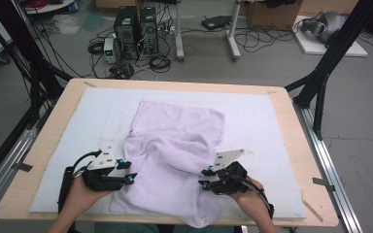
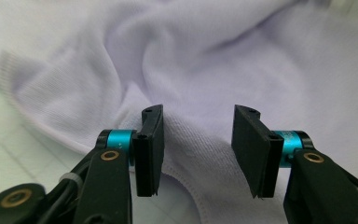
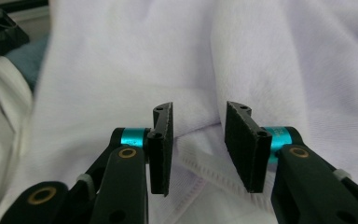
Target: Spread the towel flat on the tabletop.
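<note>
Soft purple cloth, a towel [image 1: 175,150], is lying in the middle of the tabletop [image 1: 281,104] on a pale mat [image 1: 257,116] in the high view. It is sitting bunched up and half folded, with its near edge hanging over the front of the tabletop. The left gripper [image 1: 128,171] is sitting at the towel's left edge, and the right gripper [image 1: 205,177] is sitting at its right edge.

In the left gripper view, the jaws are standing apart. A hemmed edge of the towel [image 2: 191,154] is lying between them, but the pads are not pinching it.

In the right gripper view, the jaws are standing apart too. A stitched towel edge [image 3: 200,163] is running below the gap, and nothing is being held.

It looks like a fold is in the middle of being made, with both sides let go. Next, each gripper is probably needing a fresh pinch on an edge, taking just one layer.
</note>
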### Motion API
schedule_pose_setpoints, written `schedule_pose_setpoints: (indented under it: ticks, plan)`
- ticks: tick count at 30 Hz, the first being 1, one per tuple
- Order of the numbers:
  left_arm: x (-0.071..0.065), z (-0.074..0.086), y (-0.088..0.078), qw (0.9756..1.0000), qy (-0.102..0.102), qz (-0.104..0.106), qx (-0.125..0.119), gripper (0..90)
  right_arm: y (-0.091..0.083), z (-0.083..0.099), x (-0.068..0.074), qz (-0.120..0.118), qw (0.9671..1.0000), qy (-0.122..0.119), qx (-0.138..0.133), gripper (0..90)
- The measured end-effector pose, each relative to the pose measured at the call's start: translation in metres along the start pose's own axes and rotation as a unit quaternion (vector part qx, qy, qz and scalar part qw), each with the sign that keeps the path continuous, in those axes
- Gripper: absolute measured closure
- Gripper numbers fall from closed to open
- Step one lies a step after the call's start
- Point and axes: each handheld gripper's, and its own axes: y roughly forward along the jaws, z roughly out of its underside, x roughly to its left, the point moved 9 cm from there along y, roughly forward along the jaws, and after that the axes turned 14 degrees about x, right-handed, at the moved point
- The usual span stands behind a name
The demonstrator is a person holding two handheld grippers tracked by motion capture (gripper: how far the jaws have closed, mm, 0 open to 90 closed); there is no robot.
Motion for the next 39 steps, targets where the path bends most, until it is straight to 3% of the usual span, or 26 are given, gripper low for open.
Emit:
schedule_pose_setpoints:
  ticks: [3,5,8,12,15,20,22,24,27,29,32,35,37,39]
  plan:
    - [-0.002,0.006,0.017,0.9997,0.007,0.007,0.023,56.1,0.019,0.004,-0.004,0.004,0.9995,0.002,0.03,60.1]
    - [-0.005,0.011,0.025,0.9995,0.009,0.012,0.027,66.0,0.027,0.007,-0.005,0.004,0.9991,0.002,0.043,63.4]
    - [-0.008,0.015,0.022,0.9997,0.009,0.017,0.017,81.2,0.027,0.009,-0.006,-0.013,0.9991,0.014,0.037,74.2]
    - [-0.014,0.018,0.011,0.9996,0.019,0.016,0.016,85.0,0.022,0.01,-0.001,-0.027,0.9992,0.01,0.028,83.3]
    - [-0.02,0.02,-0.003,0.9997,0.017,0.016,-0.001,85.2,0.012,0.01,0.007,-0.033,0.9993,0.004,0.017,84.5]
    - [-0.036,0.024,-0.029,0.9992,0.023,0.032,-0.01,85.3,-0.01,0.013,0.023,-0.041,0.9992,-0.004,0.0,85.6]
    - [-0.044,0.024,-0.041,0.9987,0.031,0.038,-0.016,85.2,-0.02,0.013,0.032,-0.04,0.999,-0.019,0.004,85.6]
    - [-0.05,0.02,-0.051,0.9978,0.037,0.047,-0.028,83.3,-0.032,0.011,0.041,-0.062,0.9974,-0.03,-0.018,83.7]
    - [-0.045,0.013,-0.058,0.9983,0.029,0.032,-0.039,59.0,-0.045,0.006,0.039,-0.06,0.997,-0.024,-0.042,73.0]
    - [-0.037,0.009,-0.055,0.9984,0.027,0.026,-0.043,51.2,-0.047,0.003,0.026,-0.041,0.998,-0.008,-0.048,68.6]
    - [-0.023,0.007,-0.037,0.9991,0.02,0.016,-0.035,49.9,-0.035,0.003,0.011,-0.024,0.9991,0.002,-0.035,64.0]
    - [-0.012,0.008,-0.014,0.9995,0.009,0.016,-0.026,49.9,-0.013,0.007,0.003,-0.022,0.9996,0.013,-0.013,61.9]
    - [-0.006,0.011,0.001,0.9999,0.002,0.015,-0.007,50.9,0.003,0.012,-0.001,-0.025,0.9995,0.019,0.005,61.8]
    - [-0.005,0.013,0.011,0.9997,0.009,0.018,0.013,54.9,0.017,0.019,-0.003,-0.028,0.9989,0.025,0.026,64.7]
